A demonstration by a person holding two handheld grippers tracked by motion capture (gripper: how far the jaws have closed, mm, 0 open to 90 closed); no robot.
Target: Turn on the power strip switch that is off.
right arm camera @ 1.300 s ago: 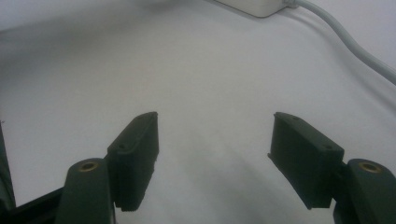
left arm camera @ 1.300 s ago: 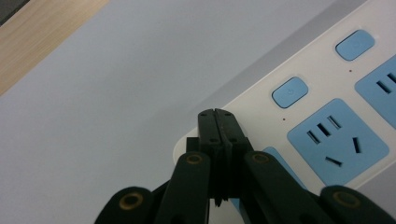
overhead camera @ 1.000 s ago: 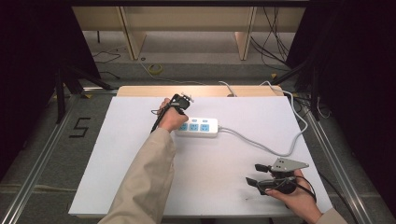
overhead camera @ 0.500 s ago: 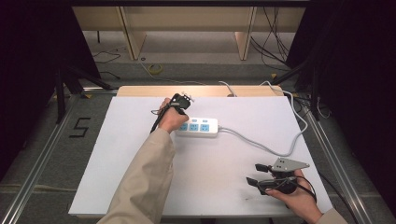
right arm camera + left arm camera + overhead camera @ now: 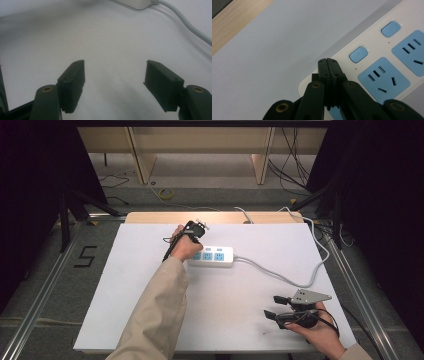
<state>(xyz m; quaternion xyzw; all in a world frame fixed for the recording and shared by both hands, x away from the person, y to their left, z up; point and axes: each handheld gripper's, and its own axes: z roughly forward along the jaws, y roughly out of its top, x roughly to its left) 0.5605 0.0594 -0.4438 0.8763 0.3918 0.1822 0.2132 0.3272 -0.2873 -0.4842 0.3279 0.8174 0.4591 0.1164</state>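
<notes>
We see the power strip (image 5: 212,256) lying flat near the middle of the white surface (image 5: 240,295), toward its far edge; it is white with blue sockets and small blue switch buttons (image 5: 358,54), one above each socket; its white cable (image 5: 280,274) runs off its right end, curves across the surface and loops back past the right edge; our left claw (image 5: 327,61) sits over the left end of the strip, jaws pressed fully together with nothing between them, tips just beside the nearest blue button, though we cannot tell whether they touch the strip; in the high view the left claw (image 5: 192,231) is gripped by the left hand (image 5: 184,247), with a beige sleeve (image 5: 155,315) behind it; the right claw (image 5: 276,307) rests low at the near right corner, well apart from the strip; its jaws stand wide apart and hold nothing.
</notes>
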